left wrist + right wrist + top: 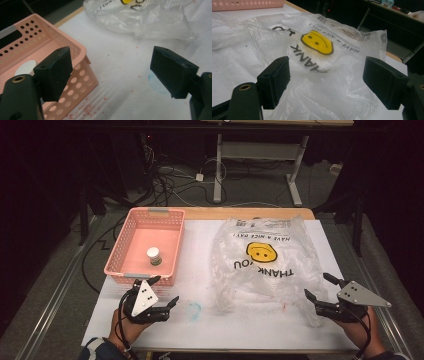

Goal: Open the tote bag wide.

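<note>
A basket [125, 247] sits at the table's [200, 330] far left corner, a cup [154, 256] in it; a bag [265, 265] lies right.

Pink basket [127, 247], plastic bag [265, 265], white table [200, 320]

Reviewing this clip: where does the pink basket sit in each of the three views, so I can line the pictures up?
High view: pink basket at the table's upper left, a small container inside.
Left gripper view: its perforated corner at left, behind the left jaw.
Right gripper view: a strip of its wall along the top-left edge.
Shared landmark: the plastic bag.
</note>
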Tool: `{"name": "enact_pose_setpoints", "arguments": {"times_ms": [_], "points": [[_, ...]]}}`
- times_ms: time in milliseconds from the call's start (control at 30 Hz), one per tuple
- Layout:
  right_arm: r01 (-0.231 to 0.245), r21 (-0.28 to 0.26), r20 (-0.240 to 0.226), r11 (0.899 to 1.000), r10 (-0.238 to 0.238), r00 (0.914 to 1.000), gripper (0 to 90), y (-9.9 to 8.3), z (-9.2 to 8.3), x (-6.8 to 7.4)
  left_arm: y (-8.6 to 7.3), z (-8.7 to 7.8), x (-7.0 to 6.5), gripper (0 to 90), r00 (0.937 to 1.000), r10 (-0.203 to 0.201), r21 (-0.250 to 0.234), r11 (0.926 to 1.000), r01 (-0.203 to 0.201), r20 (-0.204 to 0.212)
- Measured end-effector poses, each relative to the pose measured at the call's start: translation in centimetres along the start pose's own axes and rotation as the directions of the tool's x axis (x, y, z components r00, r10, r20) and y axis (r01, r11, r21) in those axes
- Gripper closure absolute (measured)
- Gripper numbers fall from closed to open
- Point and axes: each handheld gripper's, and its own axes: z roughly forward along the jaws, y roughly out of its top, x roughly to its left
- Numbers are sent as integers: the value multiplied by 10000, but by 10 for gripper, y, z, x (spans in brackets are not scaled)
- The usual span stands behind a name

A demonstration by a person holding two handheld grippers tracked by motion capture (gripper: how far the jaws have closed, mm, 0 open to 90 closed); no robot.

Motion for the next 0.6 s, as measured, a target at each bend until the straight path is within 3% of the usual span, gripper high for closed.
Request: {"name": "enact_pose_setpoints", "arguments": {"times_ms": [300,500,600], "points": [[28,281,115,9996,-31,9999,237,-5,3,-4,2,6,-6,179,9990,424,188,9989,-427,130],[9,472,501,9989,-32,9987,266,-2,10,-18,1,8,-9,179,9986,516,439,9977,-522,138],[7,806,712,9967,-65,9974,305,3,25,-40,1,10,-10,183,9981,577,482,9971,-586,208]]}}
